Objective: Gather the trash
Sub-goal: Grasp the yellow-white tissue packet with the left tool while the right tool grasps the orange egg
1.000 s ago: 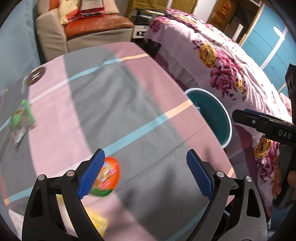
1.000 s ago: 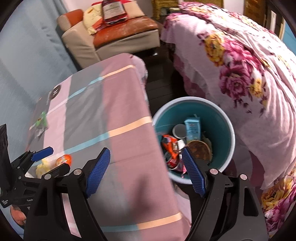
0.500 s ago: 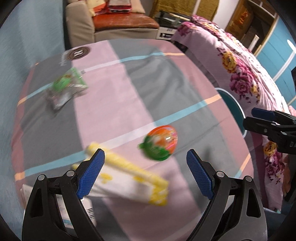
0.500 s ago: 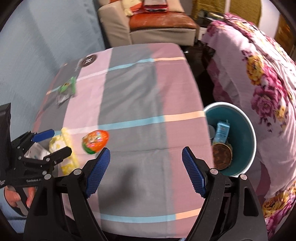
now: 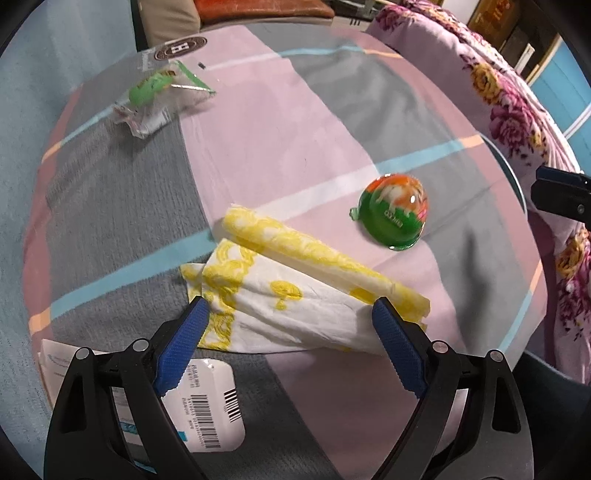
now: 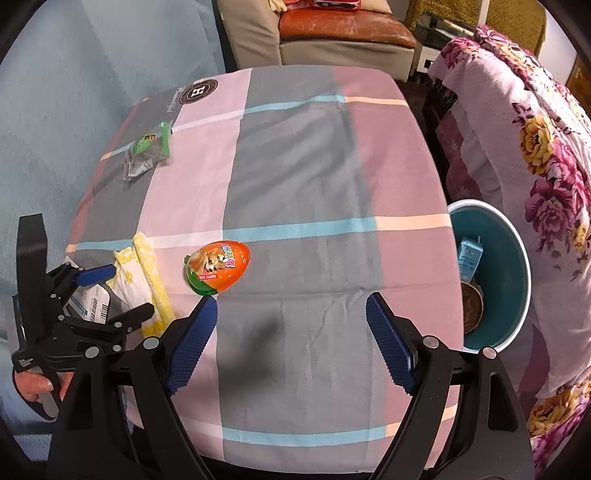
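A yellow-and-white crumpled napkin (image 5: 295, 295) lies on the checked tablecloth (image 5: 295, 122), just ahead of my open, empty left gripper (image 5: 291, 328). An orange-and-green plastic egg (image 5: 393, 212) lies to its right; it also shows in the right wrist view (image 6: 218, 267). A green-and-clear wrapper (image 5: 155, 96) lies at the far left. A white barcode label (image 5: 212, 406) lies under the left finger. My right gripper (image 6: 291, 325) is open and empty above the table's near side. The left gripper (image 6: 114, 291) shows at the napkin (image 6: 144, 280).
A teal trash bin (image 6: 517, 288) holding a carton and other trash stands on the floor right of the table. A floral-covered bed (image 6: 535, 147) is beyond it. A sofa (image 6: 332, 33) stands behind the table. A blue wall (image 6: 74, 92) is at the left.
Both grippers have swung left, away from the bin. The left gripper has closed in on the napkin, which now lies between its fingertips. Both stayed open.
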`<act>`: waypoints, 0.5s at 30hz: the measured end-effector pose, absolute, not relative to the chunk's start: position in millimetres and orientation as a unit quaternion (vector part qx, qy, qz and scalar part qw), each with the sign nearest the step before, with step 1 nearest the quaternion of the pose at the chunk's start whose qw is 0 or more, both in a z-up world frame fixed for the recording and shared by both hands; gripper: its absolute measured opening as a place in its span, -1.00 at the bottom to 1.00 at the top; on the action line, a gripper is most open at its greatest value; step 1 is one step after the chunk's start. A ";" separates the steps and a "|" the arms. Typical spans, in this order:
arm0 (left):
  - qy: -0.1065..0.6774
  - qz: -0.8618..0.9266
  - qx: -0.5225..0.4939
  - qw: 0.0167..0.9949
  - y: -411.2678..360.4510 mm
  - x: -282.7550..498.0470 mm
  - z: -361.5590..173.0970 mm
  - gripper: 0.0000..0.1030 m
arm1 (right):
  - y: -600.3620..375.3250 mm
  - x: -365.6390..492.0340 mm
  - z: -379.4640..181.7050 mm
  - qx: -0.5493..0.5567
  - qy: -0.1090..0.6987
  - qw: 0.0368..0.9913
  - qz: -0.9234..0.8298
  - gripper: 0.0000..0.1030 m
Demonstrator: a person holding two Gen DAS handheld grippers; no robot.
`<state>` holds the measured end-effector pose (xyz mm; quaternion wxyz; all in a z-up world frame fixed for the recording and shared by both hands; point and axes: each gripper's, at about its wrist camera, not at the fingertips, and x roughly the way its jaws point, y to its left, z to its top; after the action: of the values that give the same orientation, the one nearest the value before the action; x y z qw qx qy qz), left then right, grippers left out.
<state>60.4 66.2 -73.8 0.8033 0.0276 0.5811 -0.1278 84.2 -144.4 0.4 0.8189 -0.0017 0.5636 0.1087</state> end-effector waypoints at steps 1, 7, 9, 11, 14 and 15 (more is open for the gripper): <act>0.579 -0.129 0.026 0.804 64.7 60.4 -74.3 0.75 | -142.6 84.6 -1.5 -0.001 0.566 0.817 0.109 0.53; 0.555 -0.145 0.022 0.819 62.1 51.8 -70.8 0.35 | -137.0 86.2 -9.0 -0.001 0.572 0.812 0.112 0.53; 0.548 -0.148 0.023 0.823 59.9 49.7 -69.0 0.05 | -134.8 87.6 -12.7 0.002 0.576 0.809 0.113 0.53; 0.545 -0.156 0.011 0.823 60.1 49.9 -68.1 -0.51 | -132.0 89.0 -17.0 0.006 0.581 0.806 0.116 0.53; 0.539 -0.155 -0.014 0.828 67.8 55.4 -64.2 -0.66 | -127.2 90.8 -20.4 0.006 0.584 0.803 0.118 0.53; 0.535 -0.148 -0.022 0.832 72.5 58.4 -61.6 -0.67 | -125.2 91.9 -21.6 0.008 0.585 0.802 0.119 0.53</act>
<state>58.4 72.5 -61.6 0.8318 -0.0216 0.5345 -0.1481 91.9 -125.2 -21.6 0.8022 0.0076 0.5849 0.1195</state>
